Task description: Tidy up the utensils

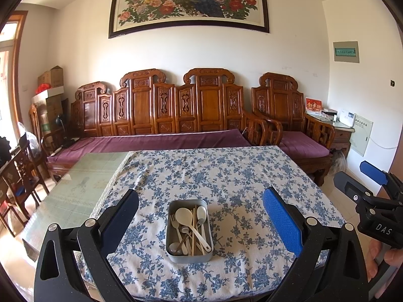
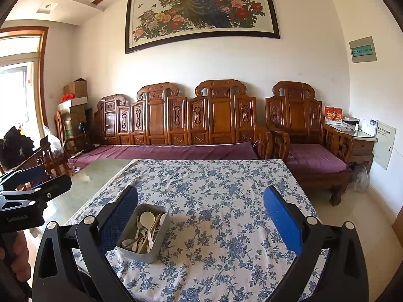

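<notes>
A grey metal tin [image 1: 189, 256] stands on the blue-flowered tablecloth [image 1: 226, 176] near the front edge. It holds several white plastic spoons [image 1: 187, 216], a white fork [image 1: 174, 222] and wooden chopsticks [image 1: 194, 226]. My left gripper [image 1: 201, 221] is open and empty, held above the table with the tin between its fingers in view. My right gripper [image 2: 201, 221] is open and empty; the tin [image 2: 141, 251] sits by its left finger in the right wrist view. The right gripper also shows at the right edge of the left wrist view [image 1: 372, 193].
A bare glass tabletop [image 1: 75, 188] lies left of the cloth. A carved wooden sofa [image 1: 163, 115] with purple cushions and an armchair [image 1: 297, 125] stand behind the table. Wooden chairs [image 1: 20, 171] stand at the left. Floor lies to the right.
</notes>
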### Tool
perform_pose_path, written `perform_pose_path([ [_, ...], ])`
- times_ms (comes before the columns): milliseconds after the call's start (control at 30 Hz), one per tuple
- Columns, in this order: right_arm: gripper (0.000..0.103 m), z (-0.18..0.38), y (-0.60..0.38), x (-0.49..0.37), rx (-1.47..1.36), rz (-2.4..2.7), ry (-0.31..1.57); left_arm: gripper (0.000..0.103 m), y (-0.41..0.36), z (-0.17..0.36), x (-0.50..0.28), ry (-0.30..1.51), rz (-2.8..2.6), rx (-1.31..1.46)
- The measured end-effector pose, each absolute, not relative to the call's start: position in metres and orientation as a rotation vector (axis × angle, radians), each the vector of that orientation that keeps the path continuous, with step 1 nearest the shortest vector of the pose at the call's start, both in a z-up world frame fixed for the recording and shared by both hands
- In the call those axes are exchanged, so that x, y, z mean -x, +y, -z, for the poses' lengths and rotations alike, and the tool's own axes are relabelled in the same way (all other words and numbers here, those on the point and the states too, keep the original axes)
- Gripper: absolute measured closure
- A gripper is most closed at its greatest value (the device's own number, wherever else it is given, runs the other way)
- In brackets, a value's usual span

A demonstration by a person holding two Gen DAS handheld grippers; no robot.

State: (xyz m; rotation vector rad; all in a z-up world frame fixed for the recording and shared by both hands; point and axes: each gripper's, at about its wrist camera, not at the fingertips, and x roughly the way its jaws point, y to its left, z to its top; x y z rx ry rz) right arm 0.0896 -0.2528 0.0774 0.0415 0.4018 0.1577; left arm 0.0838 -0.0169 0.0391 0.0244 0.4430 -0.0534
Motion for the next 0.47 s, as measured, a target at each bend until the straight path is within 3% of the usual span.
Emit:
perform_pose_path([
  [467,0.002,-0.0779,-0.2533,-0.0895,-0.044,-0.159,0.402,0.008,-0.0174,-0.0439,-0.0847,0.443,0.048,-0.016],
])
